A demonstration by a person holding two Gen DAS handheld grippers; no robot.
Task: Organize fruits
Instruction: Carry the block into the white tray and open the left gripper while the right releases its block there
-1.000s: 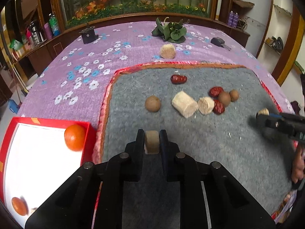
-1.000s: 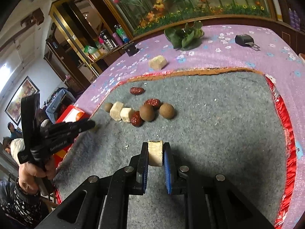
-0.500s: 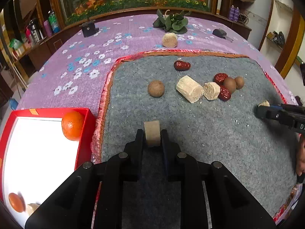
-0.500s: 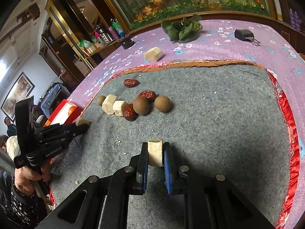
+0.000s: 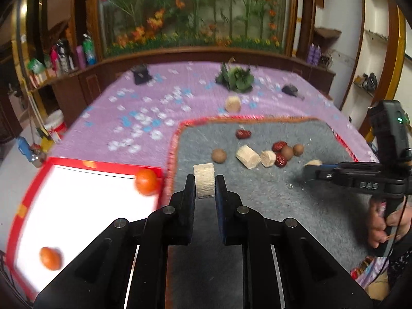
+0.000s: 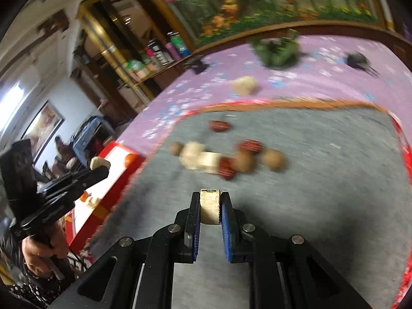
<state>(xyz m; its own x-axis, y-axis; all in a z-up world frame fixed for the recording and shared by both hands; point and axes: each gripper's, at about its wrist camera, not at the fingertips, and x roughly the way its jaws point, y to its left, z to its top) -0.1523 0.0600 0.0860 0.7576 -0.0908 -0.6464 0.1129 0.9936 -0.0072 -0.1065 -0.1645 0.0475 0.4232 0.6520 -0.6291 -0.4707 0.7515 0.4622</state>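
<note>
My left gripper is shut on a pale sugarcane piece, held above the grey mat near its left edge. My right gripper is shut on another sugarcane piece above the mat. On the mat lie two more sugarcane pieces, red dates and brown longans. A red-rimmed white tray to the left holds two oranges. The right gripper also shows in the left wrist view, the left gripper in the right wrist view.
One sugarcane piece lies on the purple flowered cloth beyond the mat. Green leaves, a black box and a dark key fob sit farther back. Shelves and an aquarium line the back wall.
Both grippers have risen and tilted up, each still holding its sugarcane piece. The left gripper has shifted toward the red tray. Both views are motion-blurred now.
</note>
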